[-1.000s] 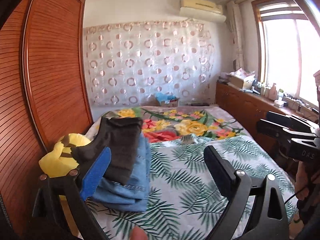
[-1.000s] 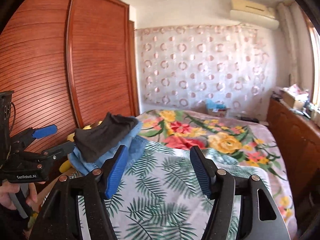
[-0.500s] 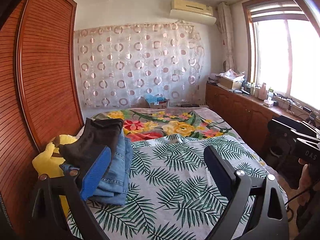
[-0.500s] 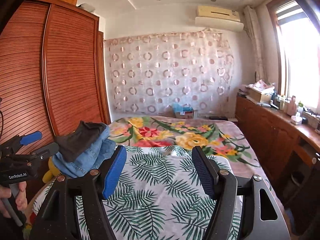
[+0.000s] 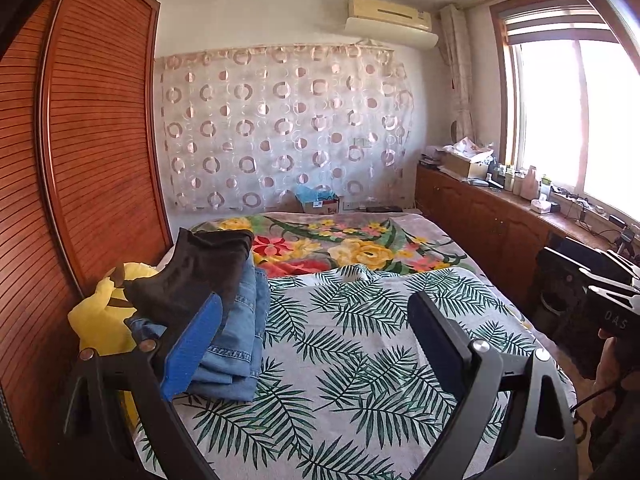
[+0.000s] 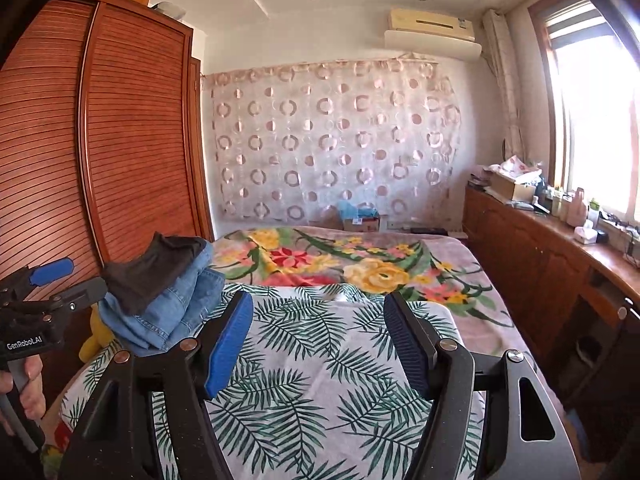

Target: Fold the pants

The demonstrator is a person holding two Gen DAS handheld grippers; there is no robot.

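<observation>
Hovering over the bed (image 5: 360,344), both tools empty, jaws spread wide, nothing between the pads. Left to right: wardrobe (image 5: 92,152) with slatted wood doors along the left wall. Yellow bag (image 5: 100,320) at the bed's left edge, just beside the wardrobe. Pants (image 5: 240,328) stacked folded at the left side of the bed, on the palm-leaf sheet: blue jeans underneath, dark pair (image 5: 196,272) on top, tilted up at the far end. Left tool (image 5: 316,344) sits just right of the stack, its blue pad overlapping the jeans in view; contact can't be told. Right tool (image 6: 318,344) over bare leaf sheet, well apart from the pants. Floral blanket (image 5: 340,248) covers the far half of the bed. Circle-print curtain (image 5: 280,128) on the back wall, air conditioner (image 5: 390,20) above it. Desk (image 5: 520,208) along the right wall under the window (image 5: 580,120), cluttered with boxes and bottles.
</observation>
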